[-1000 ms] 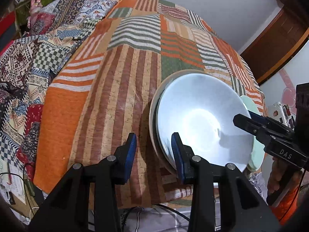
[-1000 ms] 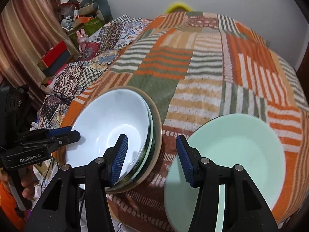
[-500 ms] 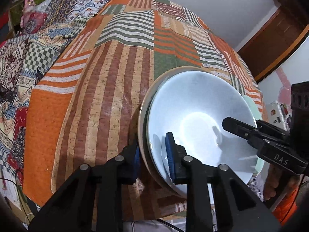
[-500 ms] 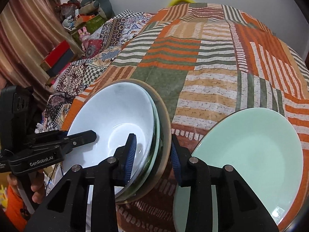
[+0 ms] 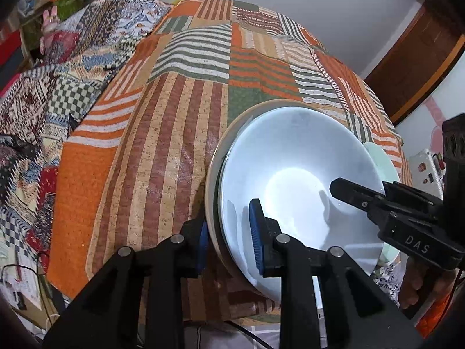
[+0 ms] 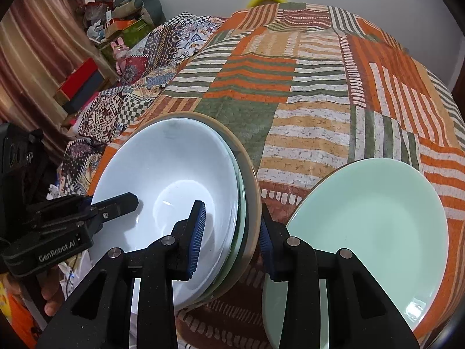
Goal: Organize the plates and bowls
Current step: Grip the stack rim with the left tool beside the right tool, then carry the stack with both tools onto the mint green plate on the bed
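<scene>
A stack of plates lies at the near edge of the striped patchwork cover: a white deep plate point(image 5: 299, 180) point(image 6: 174, 186) on top, a thin greenish one under it, and a beige plate point(image 5: 209, 174) point(image 6: 255, 192) at the bottom. My left gripper point(image 5: 229, 238) is shut on the stack's left rim, one pad inside the white plate and one under the beige rim. From the opposite side my right gripper point(image 6: 232, 238) is shut on the right rim the same way. A mint green plate point(image 6: 366, 226) point(image 5: 380, 160) lies alone to the right of the stack.
The orange, green and cream cover point(image 6: 305, 87) stretches far back. A checked quilt point(image 5: 58, 87) lies to the left, with boxes and a toy rabbit point(image 6: 119, 49) beyond it. A wooden door point(image 5: 421, 67) stands at the right. Cables hang below the front edge.
Both grippers moved in over the stack's rim and closed on it from opposite sides. In the last half second neither has shifted noticeably.
</scene>
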`<state>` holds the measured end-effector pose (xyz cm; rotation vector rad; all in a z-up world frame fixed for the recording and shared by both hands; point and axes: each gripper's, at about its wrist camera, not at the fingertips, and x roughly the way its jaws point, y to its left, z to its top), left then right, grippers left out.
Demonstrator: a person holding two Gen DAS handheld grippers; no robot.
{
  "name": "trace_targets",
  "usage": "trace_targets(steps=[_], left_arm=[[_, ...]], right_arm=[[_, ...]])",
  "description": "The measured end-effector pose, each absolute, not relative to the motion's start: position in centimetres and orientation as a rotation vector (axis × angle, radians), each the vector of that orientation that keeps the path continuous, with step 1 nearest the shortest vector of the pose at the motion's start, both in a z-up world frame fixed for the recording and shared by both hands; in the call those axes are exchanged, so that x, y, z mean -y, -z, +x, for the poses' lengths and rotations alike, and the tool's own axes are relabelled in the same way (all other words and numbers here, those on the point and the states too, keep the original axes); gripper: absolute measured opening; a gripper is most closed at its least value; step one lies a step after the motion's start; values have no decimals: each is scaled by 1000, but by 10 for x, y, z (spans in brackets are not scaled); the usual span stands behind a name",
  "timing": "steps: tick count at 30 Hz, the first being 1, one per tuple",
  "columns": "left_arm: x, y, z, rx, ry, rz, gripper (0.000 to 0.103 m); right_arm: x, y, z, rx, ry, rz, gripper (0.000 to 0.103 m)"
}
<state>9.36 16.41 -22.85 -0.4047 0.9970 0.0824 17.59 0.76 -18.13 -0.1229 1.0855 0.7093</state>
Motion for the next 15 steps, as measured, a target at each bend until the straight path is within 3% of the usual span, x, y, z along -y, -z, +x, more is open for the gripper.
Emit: trace_targets(steps=[15], left_arm=[[-145,177,80,-902,-70,-375,24]], right_arm=[[16,141,166,-1002,-718,-30,33]])
